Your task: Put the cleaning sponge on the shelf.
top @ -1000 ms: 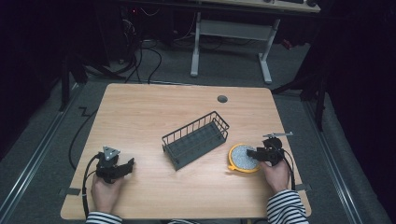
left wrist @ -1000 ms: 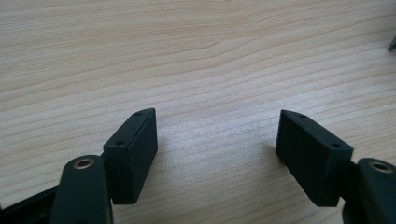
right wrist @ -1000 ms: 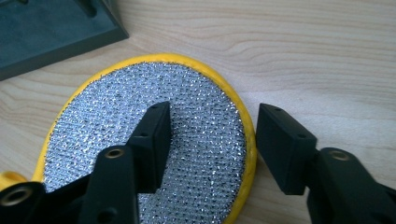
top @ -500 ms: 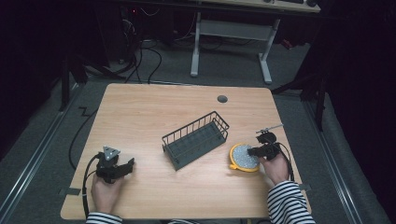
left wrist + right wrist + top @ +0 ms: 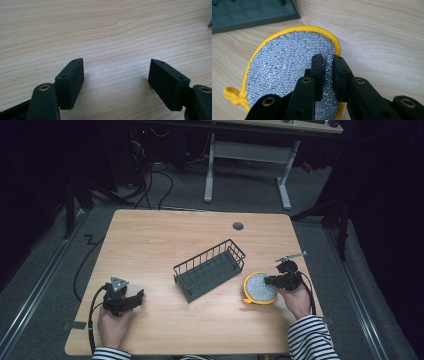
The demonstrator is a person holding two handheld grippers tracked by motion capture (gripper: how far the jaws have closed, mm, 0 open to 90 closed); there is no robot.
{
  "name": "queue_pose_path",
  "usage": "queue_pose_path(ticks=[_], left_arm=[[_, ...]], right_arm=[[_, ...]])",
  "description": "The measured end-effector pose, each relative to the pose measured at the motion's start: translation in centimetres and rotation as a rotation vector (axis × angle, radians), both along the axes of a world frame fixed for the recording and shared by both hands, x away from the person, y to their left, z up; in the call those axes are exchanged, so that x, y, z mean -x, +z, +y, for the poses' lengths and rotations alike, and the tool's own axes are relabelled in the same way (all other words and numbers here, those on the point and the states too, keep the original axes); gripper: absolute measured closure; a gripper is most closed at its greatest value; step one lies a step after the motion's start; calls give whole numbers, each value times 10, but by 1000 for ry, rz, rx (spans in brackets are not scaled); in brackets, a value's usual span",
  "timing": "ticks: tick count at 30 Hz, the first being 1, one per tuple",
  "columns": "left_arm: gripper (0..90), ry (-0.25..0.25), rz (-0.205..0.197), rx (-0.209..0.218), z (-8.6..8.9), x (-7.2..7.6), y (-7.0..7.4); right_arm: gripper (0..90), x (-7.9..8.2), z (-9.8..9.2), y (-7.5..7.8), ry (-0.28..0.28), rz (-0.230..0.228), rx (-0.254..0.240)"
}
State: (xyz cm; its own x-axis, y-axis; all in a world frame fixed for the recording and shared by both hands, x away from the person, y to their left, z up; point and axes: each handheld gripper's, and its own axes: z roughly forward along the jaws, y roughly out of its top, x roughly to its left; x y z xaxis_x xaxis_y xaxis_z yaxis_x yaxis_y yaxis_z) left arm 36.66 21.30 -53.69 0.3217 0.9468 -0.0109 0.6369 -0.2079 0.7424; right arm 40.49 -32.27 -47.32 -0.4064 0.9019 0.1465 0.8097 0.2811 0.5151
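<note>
Pale wood table (image 5: 165, 240) carries a dark wire basket (image 5: 210, 269) at its middle. Just beside the basket's right end lies a round silver scouring pad (image 5: 287, 57) edged in yellow. The right gripper (image 5: 327, 65) has just closed, pinching a fold of it. The left gripper (image 5: 116, 75) rests wide open, empty.

A dim lab or office: a wooden table (image 5: 165, 240) with a cable port (image 5: 238, 226), loose floor cables (image 5: 150, 180), another desk frame (image 5: 245, 157) behind.
</note>
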Motion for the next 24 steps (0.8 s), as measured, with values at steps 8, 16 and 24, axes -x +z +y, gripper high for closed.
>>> queue_pose_path(ticks=[8, 16, 24], left_arm=[[291, 0, 0, -1, 0, 0, 0], [289, -2, 1, -1, 0, 0, 0], [289, -2, 1, -1, 0, 0, 0]], right_arm=[[806, 6, 2, 25, 24, -70, 6], [808, 7, 4, 40, 34, -121, -4], [807, 3, 6, 56, 49, -151, -40]])
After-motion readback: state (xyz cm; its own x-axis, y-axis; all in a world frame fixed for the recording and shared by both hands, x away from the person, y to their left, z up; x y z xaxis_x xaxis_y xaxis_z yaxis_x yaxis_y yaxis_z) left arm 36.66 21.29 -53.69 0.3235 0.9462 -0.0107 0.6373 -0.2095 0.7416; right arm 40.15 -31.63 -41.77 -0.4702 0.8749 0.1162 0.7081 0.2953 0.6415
